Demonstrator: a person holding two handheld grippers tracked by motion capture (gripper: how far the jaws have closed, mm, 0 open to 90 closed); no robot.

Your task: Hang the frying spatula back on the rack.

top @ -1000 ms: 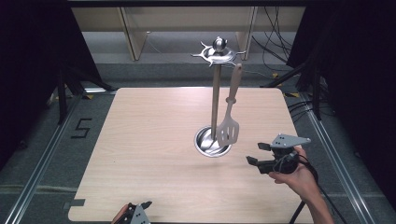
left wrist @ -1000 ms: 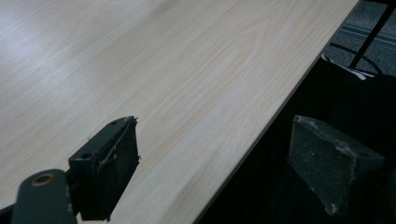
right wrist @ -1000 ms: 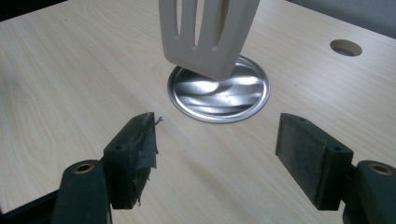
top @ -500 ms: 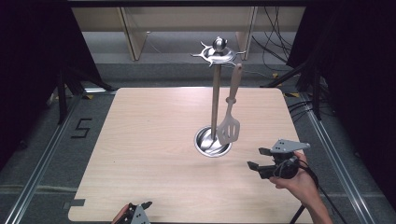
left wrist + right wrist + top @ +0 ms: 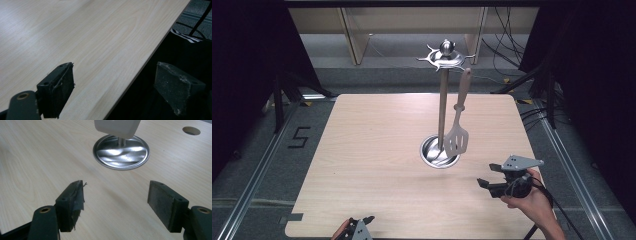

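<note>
High view: a pale wooden table [image 5: 377, 150] bearing a metal utensil stand [image 5: 442, 107] whose round base [image 5: 439, 151] sits right of centre; a light slotted spatula [image 5: 458, 130] hangs from the stand's top, its blade just above the base. The right gripper [image 5: 484, 175] — jaws apart, empty — hovers near the base, toward the table's near right. The left gripper [image 5: 362, 222], jaws likewise apart, straddles the table's near edge.

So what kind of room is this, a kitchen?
Probably not a kitchen: more likely a lab or recording setup. A bare pale wooden table sits behind dark curtains, loose black cables trail on the floor, and a lone silver utensil stand holds a beige slotted spatula.
</note>
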